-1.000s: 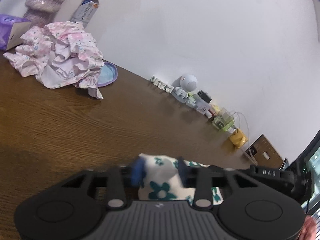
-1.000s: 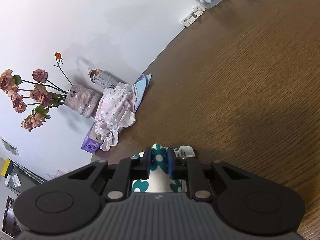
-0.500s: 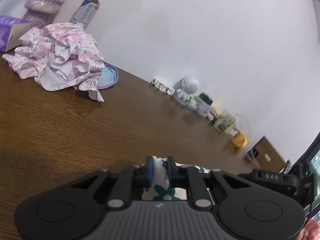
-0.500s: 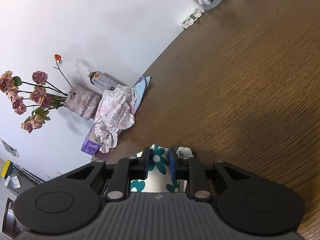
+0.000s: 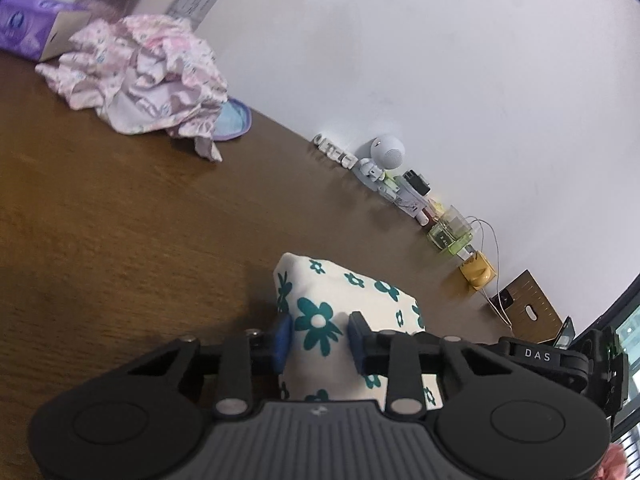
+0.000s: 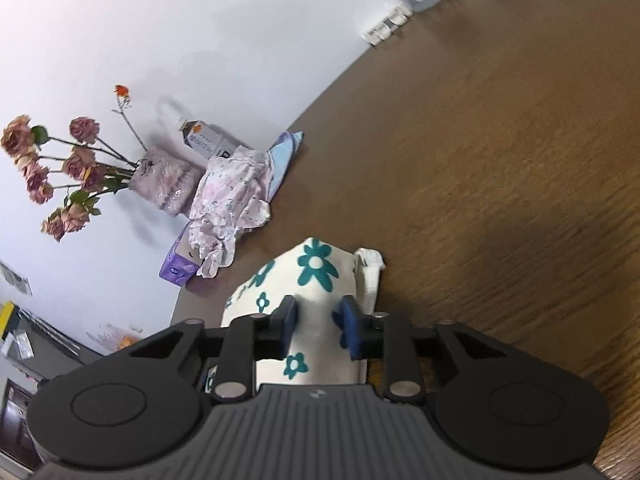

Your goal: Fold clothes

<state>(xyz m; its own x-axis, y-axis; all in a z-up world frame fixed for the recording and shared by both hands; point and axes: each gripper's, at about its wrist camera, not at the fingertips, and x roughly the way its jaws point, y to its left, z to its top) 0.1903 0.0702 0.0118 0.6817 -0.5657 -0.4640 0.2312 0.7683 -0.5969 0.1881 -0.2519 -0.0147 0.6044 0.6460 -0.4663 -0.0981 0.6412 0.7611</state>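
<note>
Tabletop [image 5: 120,220] of brown wood carries everything; a crumpled pink garment [image 5: 148,76] waits near the wall. Nearer, the white cloth with teal flowers [image 5: 344,300] lies bunched on the wood under both tools. Left gripper [image 5: 320,338], its jaws just reopened a little, and right gripper [image 6: 318,326] each pinch a fold of it. Judged best: lift both corners together, evenly, keeping the edge taut.

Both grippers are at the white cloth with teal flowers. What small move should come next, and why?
Probably close the left gripper more firmly on the flowered cloth before moving it. Its jaws have just been opening a little, with the cloth between them, while the right gripper pinches the same cloth tightly. An uneven hold could let one side slip onto the table.
</note>
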